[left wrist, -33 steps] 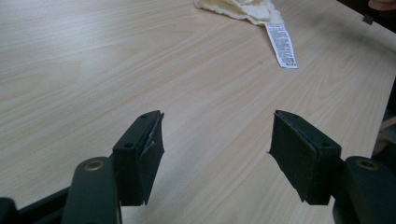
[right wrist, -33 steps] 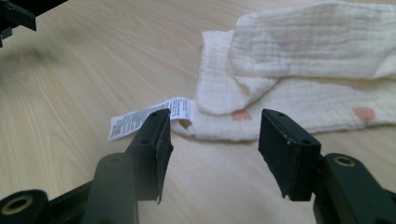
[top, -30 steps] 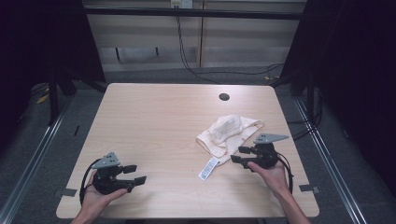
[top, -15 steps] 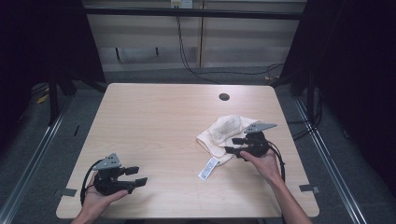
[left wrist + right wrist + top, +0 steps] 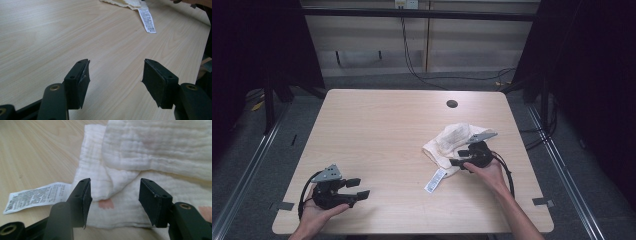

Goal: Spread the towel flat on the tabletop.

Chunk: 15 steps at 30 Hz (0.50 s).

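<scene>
Cream cloth (image 5: 451, 142), crumpled, lies on right half of worktop (image 5: 382, 135), toward near edge; white care label (image 5: 435, 180) sticks out from its near-left corner, flat on the wood.

R claw (image 5: 460, 157) at near-right edge of cloth, low over it. R gripper view: jaws apart, nothing pinched, folded cloth layers (image 5: 155, 157) seen between and beyond them, label (image 5: 37, 195) off to the side.

L claw (image 5: 357, 189) near front-left corner of worktop, well apart from cloth. Jaws wide, bare wood between; just narrowed slightly, then eased back open.
</scene>
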### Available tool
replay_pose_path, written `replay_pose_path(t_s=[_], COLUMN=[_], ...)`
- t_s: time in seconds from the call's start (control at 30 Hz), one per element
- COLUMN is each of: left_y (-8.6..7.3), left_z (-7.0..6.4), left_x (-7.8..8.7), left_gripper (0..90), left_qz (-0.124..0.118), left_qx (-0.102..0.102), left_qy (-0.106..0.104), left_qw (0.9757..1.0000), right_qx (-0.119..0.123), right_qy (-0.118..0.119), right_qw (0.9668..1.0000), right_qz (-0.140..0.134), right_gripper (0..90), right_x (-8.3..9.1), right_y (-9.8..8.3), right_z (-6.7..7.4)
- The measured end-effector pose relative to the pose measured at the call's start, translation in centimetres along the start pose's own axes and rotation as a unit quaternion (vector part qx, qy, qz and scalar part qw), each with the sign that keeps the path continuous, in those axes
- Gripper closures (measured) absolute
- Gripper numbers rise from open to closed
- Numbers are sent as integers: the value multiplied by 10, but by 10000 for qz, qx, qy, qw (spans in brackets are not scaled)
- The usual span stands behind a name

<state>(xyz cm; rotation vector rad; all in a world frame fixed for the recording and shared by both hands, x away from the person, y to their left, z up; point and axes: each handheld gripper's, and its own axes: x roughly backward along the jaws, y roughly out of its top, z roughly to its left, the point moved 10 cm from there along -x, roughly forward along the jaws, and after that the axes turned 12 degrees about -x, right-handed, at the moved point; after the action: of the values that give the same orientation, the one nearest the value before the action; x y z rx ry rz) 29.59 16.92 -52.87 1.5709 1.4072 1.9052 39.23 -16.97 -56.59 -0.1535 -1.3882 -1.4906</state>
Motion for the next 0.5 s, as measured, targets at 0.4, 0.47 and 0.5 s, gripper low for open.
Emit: replay_pose_path(t_s=[0.4, 0.47, 0.5], left_y=[-2, -1, -1], left_z=[0, 0, 0], left_x=[-4, -5, -5], left_gripper=[402, 404, 403], left_qz=[89, 78, 79], left_qx=[-35, -29, -25], left_qy=[-7, -28, -34], left_qw=[10000, 10000, 10000], right_qx=[153, 42, 35], right_qy=[-223, -107, -70], right_qw=[9996, 9999, 9999], right_qz=[70, 64, 67], right_gripper=[764, 821, 839], right_x=[-7, -7, -8], right_y=[-4, -5, -5], right_z=[-2, 0, 1])
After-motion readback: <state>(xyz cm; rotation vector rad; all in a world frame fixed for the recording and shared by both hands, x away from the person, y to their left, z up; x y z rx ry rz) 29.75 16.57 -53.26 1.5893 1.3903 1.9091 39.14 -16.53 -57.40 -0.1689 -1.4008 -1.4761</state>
